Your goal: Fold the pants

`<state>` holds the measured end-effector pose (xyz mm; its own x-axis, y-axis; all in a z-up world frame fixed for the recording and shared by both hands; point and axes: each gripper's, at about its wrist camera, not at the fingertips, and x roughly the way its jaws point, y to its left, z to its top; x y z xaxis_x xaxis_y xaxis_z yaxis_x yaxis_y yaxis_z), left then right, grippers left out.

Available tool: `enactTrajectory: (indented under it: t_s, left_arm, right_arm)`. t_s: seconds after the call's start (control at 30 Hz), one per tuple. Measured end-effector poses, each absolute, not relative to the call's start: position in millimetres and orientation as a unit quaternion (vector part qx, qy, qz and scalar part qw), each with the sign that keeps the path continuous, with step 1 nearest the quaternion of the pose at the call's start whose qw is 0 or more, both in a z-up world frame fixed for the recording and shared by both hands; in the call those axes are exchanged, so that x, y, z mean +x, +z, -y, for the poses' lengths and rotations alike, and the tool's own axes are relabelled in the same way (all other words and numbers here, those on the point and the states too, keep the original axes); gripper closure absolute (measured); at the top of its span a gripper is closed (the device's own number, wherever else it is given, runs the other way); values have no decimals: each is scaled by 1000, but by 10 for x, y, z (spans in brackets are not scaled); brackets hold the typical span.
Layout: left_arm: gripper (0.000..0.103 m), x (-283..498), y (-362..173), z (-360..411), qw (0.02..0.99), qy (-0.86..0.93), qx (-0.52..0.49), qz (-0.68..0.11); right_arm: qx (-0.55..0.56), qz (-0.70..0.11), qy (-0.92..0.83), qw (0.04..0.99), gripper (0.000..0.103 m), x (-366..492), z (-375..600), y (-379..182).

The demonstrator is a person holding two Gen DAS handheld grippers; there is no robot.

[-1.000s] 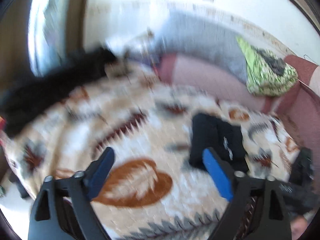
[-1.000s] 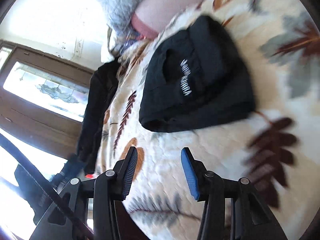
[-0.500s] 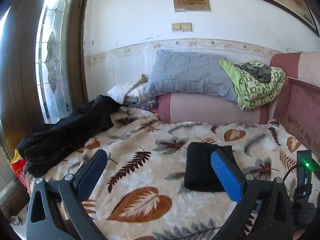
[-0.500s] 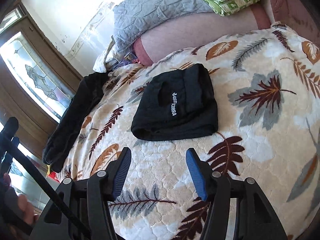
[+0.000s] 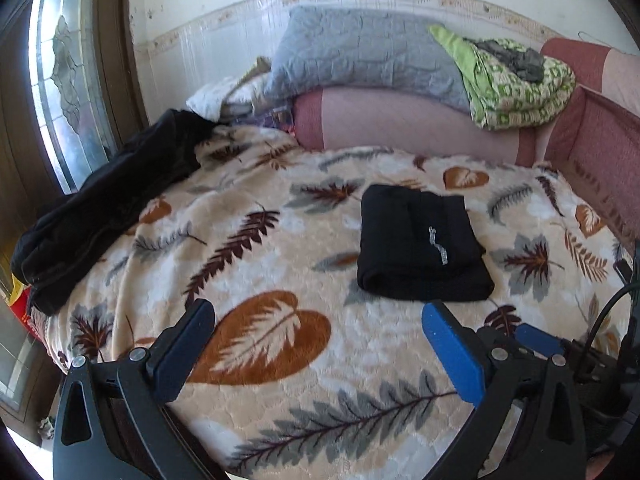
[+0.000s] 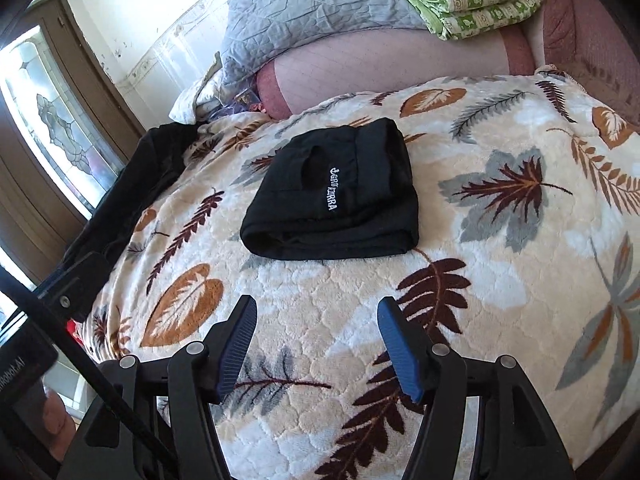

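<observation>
The black pants (image 5: 420,248) lie folded into a compact rectangle on the leaf-patterned blanket (image 5: 256,264), white lettering on top. They also show in the right wrist view (image 6: 336,200). My left gripper (image 5: 320,344) is open and empty, held above the blanket's near edge, short of the pants. My right gripper (image 6: 316,340) is open and empty too, pulled back in front of the pants with a stretch of blanket (image 6: 500,280) between.
A pile of other black clothing (image 5: 108,200) lies along the blanket's left edge by the glass door (image 5: 64,92). A pink bolster (image 5: 400,124), grey pillow (image 5: 360,56) and green folded quilt (image 5: 516,84) line the back. A red sofa arm (image 5: 600,152) is on the right.
Both grippers have pulled back from the folded pants and steadied; the left view has tilted down after swinging up. The pants have not moved. Both grippers stay open.
</observation>
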<state>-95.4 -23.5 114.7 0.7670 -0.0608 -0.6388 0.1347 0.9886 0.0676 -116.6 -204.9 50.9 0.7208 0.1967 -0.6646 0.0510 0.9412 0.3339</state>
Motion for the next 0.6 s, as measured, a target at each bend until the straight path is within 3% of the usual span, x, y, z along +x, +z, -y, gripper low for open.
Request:
enactTrajectory:
  t_s: [0.37,0.6]
  left_arm:
    - [0,-747,746,239,891,-102,29,-441]
    - [0,-672,642,203,884,-96,22,-458]
  right_arm:
    - [164,-399,20,902,33,-1087,2021,355]
    - [164,-410,11,897,32,-1059,2024,289]
